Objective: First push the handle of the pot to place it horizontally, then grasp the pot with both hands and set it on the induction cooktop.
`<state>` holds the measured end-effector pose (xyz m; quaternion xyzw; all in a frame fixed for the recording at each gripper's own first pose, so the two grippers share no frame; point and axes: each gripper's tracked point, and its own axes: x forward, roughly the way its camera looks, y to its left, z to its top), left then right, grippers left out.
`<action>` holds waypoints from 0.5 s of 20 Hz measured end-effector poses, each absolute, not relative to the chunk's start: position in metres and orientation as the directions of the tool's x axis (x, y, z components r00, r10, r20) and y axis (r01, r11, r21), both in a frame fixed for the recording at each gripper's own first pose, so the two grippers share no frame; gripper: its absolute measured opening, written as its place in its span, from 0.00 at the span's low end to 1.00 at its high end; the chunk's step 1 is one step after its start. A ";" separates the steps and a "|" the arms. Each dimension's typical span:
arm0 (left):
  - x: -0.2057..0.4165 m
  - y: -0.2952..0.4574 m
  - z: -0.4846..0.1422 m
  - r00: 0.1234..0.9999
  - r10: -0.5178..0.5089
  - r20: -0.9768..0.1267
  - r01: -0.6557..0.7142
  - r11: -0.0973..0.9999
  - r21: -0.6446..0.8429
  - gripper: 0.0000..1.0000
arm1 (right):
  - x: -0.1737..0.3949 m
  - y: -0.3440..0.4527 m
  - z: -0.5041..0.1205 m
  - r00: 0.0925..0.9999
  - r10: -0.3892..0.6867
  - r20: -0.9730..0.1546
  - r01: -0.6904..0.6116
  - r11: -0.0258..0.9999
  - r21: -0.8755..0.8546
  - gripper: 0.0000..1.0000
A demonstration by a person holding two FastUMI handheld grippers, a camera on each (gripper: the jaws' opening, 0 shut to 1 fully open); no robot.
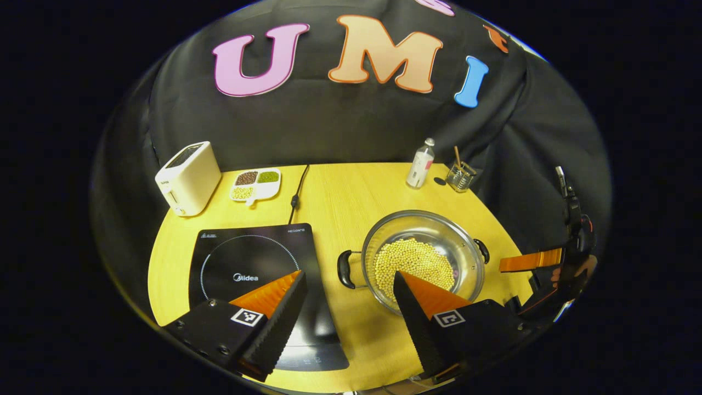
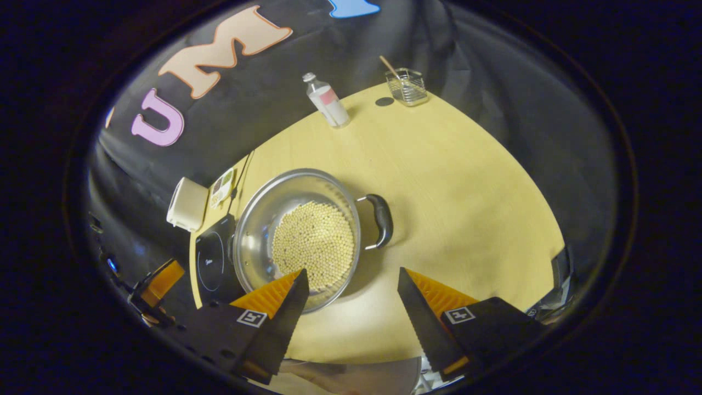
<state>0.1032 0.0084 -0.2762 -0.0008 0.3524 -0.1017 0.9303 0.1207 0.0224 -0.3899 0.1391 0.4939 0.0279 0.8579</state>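
Note:
A steel pot (image 1: 423, 258) holding pale beans stands on the yellow table (image 1: 340, 197), with one black handle (image 1: 345, 269) on its left side and another (image 1: 482, 250) on its right. The black induction cooktop (image 1: 252, 269) lies just left of the pot. My left gripper (image 1: 349, 281) is open and hovers above the pot's left handle, nothing between its fingers. In the right gripper view the pot (image 2: 299, 236) sits ahead with its handle (image 2: 381, 220) just beyond my open right gripper (image 2: 351, 278). That right gripper (image 1: 540, 263) also appears right of the pot.
A white toaster (image 1: 188, 176) and a divided dish of grains (image 1: 256, 184) stand at the back left, with the cooktop's cord (image 1: 298, 192) beside them. A clear bottle (image 1: 420, 163) and a glass holder (image 1: 459, 175) stand at the back right.

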 end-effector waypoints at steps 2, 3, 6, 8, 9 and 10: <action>0.114 -0.001 -0.291 0.703 -0.177 -0.689 0.183 0.981 -0.066 0.97 | 0.138 0.017 -0.400 0.472 0.211 -0.856 0.062 0.961 0.271 0.94; 0.120 -0.005 -0.298 0.690 -0.178 -0.701 0.179 0.981 -0.073 0.97 | 0.144 0.013 -0.410 0.450 0.223 -0.864 0.052 0.960 0.275 0.94; 0.133 -0.011 -0.322 0.638 -0.154 -0.754 0.134 0.987 -0.088 0.97 | 0.155 0.009 -0.428 0.390 0.255 -0.885 0.043 0.955 0.294 0.94; 0.143 -0.014 -0.334 0.608 -0.150 -0.779 0.119 0.988 -0.097 0.97 | 0.166 0.006 -0.442 0.356 0.276 -0.893 0.036 0.951 0.308 0.94; 0.146 -0.013 -0.341 0.590 -0.143 -0.794 0.112 0.989 -0.095 0.96 | 0.168 0.006 -0.445 0.342 0.290 -0.894 0.034 0.947 0.320 0.94; 0.150 -0.013 -0.349 0.573 -0.142 -0.807 0.106 0.989 -0.098 0.96 | 0.171 0.006 -0.449 0.329 0.303 -0.894 0.035 0.942 0.333 1.00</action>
